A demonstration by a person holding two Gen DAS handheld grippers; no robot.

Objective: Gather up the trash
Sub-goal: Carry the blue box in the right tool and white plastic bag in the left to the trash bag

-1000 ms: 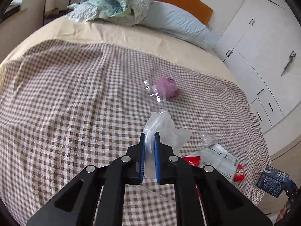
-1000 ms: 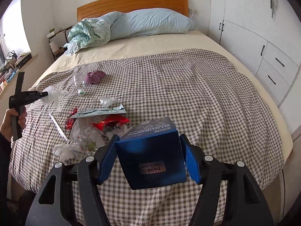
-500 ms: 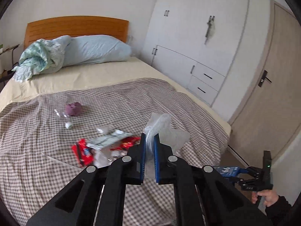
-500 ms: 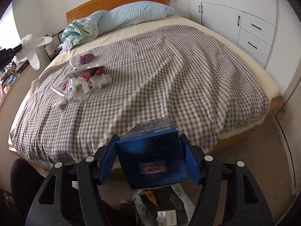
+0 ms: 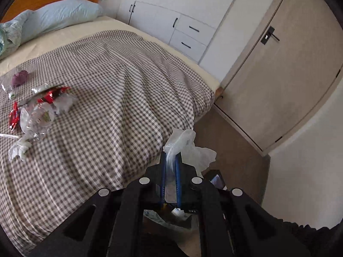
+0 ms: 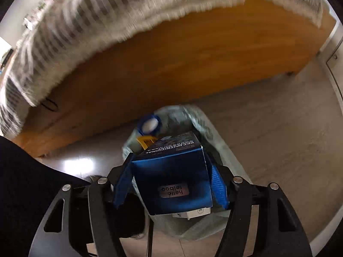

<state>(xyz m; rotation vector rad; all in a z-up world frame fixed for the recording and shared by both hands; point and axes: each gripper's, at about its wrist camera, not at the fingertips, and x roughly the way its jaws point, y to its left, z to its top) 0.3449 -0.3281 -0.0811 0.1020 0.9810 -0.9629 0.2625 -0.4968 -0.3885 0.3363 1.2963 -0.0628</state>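
1. We hold the blue box (image 6: 173,171) in the right gripper (image 6: 171,184), jaws wide and clamped on its sides, directly above the bag (image 6: 205,128) on the floor.
2. Our left gripper (image 5: 170,175) has its jaws nearly closed on a white wrapper (image 5: 188,147), past the bed (image 5: 120,81) edge.
3. We should lower each piece inside the rim before releasing.
4. More trash (image 5: 38,111) waits on the bed.

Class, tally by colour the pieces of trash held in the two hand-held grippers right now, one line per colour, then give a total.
White, crumpled tissue in left hand-held gripper: 1
Blue, carton in right hand-held gripper: 1
Total: 2
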